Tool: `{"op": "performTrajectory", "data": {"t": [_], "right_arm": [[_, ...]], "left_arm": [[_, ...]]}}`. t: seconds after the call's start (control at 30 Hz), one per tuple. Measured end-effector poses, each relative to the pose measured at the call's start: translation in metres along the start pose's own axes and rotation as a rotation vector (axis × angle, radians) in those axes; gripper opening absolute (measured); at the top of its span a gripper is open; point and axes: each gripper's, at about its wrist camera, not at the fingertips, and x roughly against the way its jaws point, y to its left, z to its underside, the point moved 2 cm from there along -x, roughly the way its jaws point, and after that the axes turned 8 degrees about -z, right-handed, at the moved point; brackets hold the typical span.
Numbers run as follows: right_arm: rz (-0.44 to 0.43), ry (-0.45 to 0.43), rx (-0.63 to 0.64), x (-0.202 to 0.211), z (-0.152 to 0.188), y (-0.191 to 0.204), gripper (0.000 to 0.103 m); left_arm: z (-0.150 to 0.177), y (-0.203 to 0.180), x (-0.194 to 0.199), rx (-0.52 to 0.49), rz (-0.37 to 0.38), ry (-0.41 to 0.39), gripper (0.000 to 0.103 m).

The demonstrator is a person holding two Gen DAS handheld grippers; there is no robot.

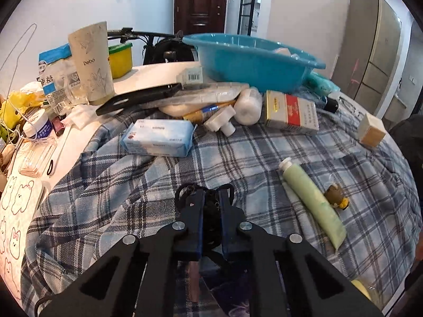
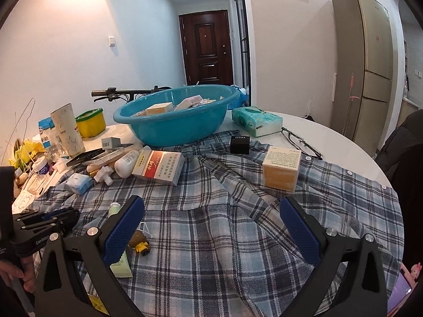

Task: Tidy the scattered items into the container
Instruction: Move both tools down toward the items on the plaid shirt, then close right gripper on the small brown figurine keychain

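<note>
Basin: blue basin [image 2: 171,121], upper centre, already holds a few boxes.
Left gripper [image 1: 210,198]: jaws clamped on a small dark tangled item, lower centre.
Right gripper [image 2: 211,227]: jaws apart, empty.
Left over: green tube [image 1: 312,198], red-and-white box [image 2: 158,167], yellow box [image 2: 281,169] lie on the plaid cloth [image 2: 224,237].

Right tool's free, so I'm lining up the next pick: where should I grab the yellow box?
Grip the yellow box across its left and right side faces, coming from the near edge with the right tool open. It sits upright, flat on the shirt, both sides clear.
</note>
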Motion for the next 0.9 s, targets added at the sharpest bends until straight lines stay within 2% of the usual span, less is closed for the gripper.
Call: {"op": "performTrajectory", "data": {"t": [0.53,0.57,0.6,0.67,0.77,0.83,0.9], "right_arm": [[-0.003,0.007,-0.007,0.002,0.000,-0.001,0.102],[-0.012,0.013,-0.002,0.000,0.000,0.003,0.097],[-0.022,0.025,0.004,-0.002,0.001,0.008,0.086],[-0.068,0.073,0.034,-0.012,0.005,0.024,0.073],[-0.156,0.157,0.081,-0.033,0.017,0.049,0.060],[-0.184,0.197,0.091,-0.043,0.023,0.057,0.059],[-0.176,0.232,0.121,-0.051,0.027,0.064,0.059]], "left_arm": [[-0.022,0.002,0.054,0.056,0.037,-0.149,0.009],[-0.023,0.002,0.054,0.060,0.044,-0.149,0.009],[-0.023,0.002,0.054,0.062,0.049,-0.149,0.009],[-0.022,0.000,0.054,0.068,0.051,-0.152,0.010],[-0.020,-0.002,0.053,0.065,0.061,-0.150,0.010],[-0.019,-0.003,0.054,0.059,0.063,-0.154,0.010],[-0.020,-0.003,0.054,0.051,0.063,-0.152,0.010]]}}
